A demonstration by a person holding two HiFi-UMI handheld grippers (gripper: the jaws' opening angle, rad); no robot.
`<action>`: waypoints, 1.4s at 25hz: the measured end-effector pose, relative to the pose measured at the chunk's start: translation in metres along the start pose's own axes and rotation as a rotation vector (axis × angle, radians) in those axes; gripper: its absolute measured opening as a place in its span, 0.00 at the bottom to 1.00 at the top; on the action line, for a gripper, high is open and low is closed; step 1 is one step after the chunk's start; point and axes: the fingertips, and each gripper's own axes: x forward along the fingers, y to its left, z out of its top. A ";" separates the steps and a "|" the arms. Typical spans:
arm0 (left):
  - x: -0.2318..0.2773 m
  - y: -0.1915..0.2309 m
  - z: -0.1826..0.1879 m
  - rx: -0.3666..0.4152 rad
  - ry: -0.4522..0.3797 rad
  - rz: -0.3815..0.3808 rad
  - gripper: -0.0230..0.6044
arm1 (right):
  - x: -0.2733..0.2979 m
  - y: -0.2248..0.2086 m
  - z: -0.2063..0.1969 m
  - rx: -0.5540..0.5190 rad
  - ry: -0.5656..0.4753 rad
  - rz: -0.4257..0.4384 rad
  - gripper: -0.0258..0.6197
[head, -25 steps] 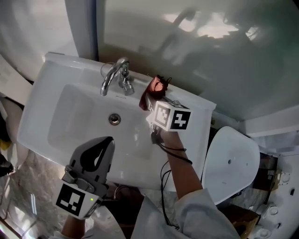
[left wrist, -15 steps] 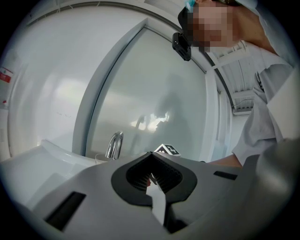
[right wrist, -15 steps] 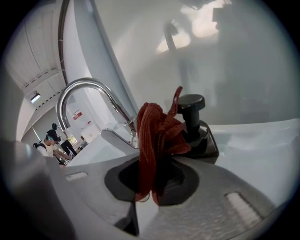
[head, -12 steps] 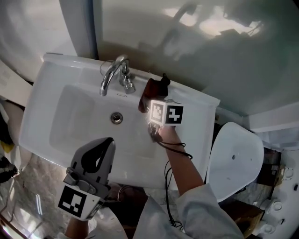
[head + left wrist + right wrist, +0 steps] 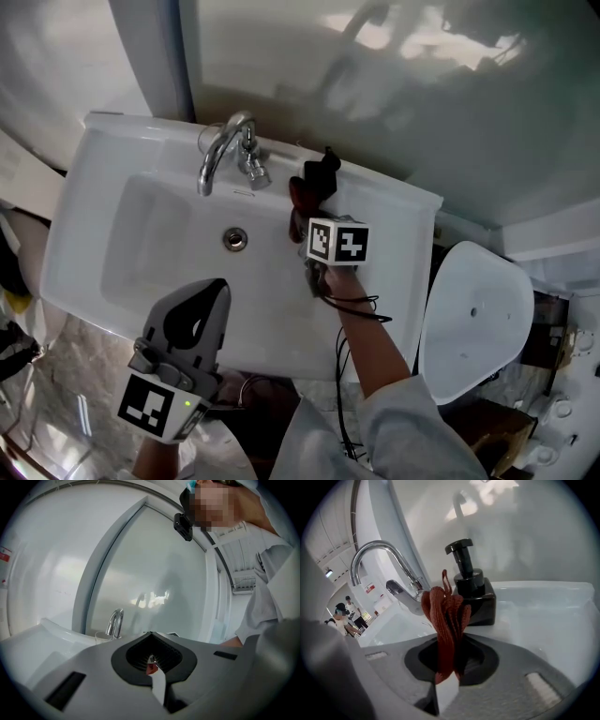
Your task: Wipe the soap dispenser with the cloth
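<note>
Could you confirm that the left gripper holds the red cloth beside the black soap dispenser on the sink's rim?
Not quite: the right gripper holds it. The right gripper view shows its jaws shut on the red cloth beside the black soap dispenser on the sink's rim. The left gripper's jaws are together, with no cloth.

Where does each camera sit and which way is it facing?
Head view: on the head, looking steeply down at the sink; left gripper, right gripper, forearm show.
Left gripper view: on that gripper, facing the faucet; shut jaws show.
Right gripper view: faces the soap dispenser; jaws clamp the cloth.
All three share the faucet.
</note>
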 end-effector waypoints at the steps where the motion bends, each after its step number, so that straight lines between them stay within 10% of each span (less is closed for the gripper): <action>1: 0.000 0.001 0.000 -0.004 -0.001 0.003 0.03 | -0.001 -0.003 -0.003 0.004 0.002 -0.006 0.13; 22: 0.015 -0.023 0.019 0.034 -0.057 -0.064 0.03 | -0.077 -0.051 0.010 -0.052 -0.118 -0.089 0.13; 35: 0.014 -0.032 0.021 0.032 -0.048 -0.056 0.03 | -0.096 -0.041 0.088 -0.489 -0.218 -0.260 0.13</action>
